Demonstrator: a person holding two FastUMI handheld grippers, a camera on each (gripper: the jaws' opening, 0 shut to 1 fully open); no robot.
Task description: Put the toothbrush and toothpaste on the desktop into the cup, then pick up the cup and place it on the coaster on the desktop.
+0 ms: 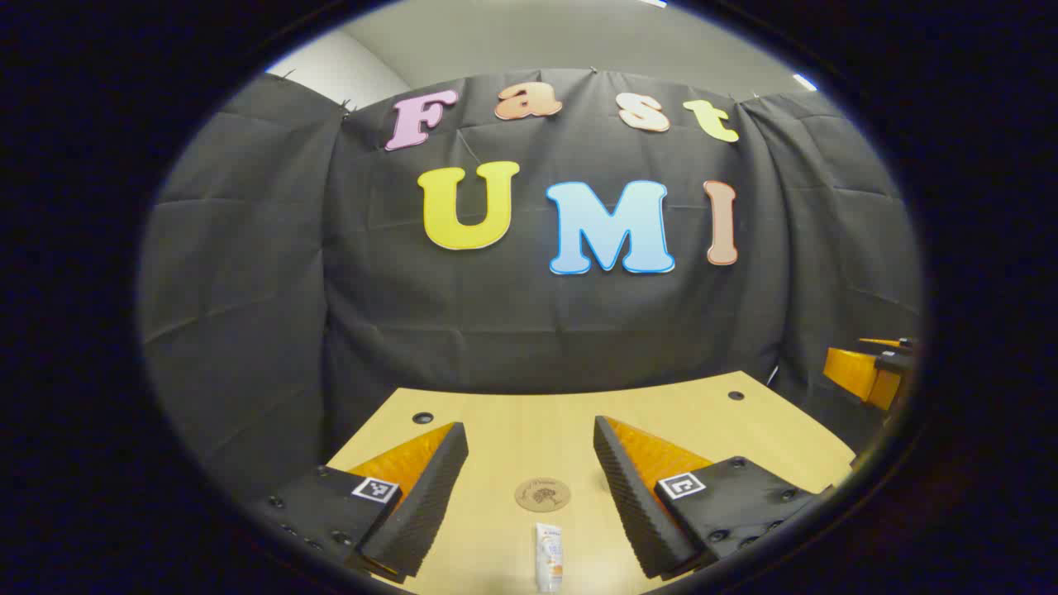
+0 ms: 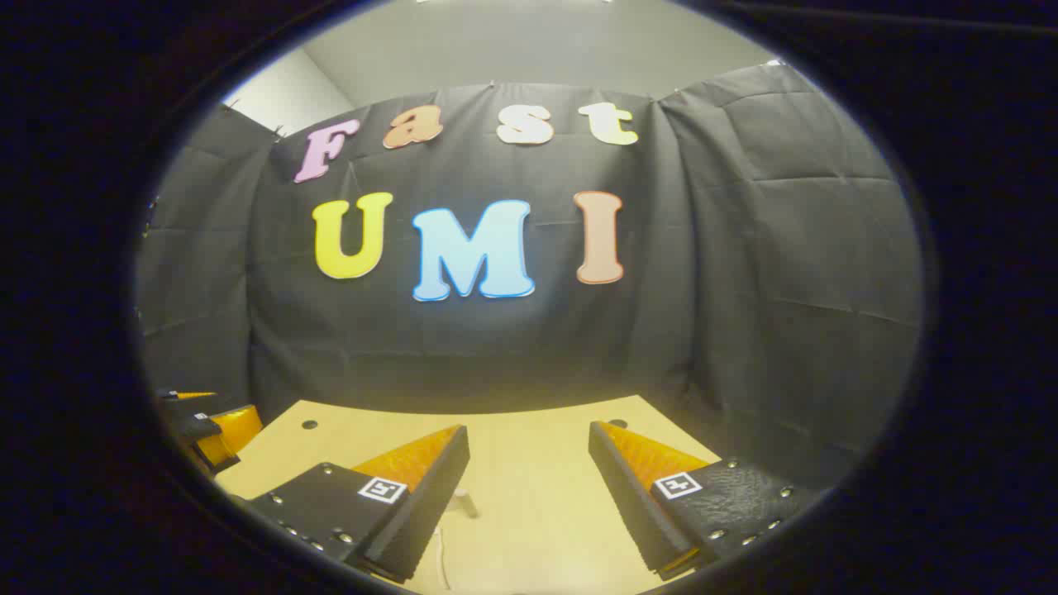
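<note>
Black cloth walls back a pale wooden desktop, over which the left gripper and the right gripper both hover with fingers spread wide and nothing between them. From the left gripper view, a round coaster lies at 6 o'clock between the fingers, the toothpaste tube just below it, and the right gripper sits at 3 o'clock. From the right gripper view, the toothbrush shows partly at 6 o'clock beside the left-hand finger.

Your left gripper and right gripper each carry wedge-shaped fingers with ribbed inner faces, mounted on black screw-studded blocks bearing small square black-and-white markers.
</note>
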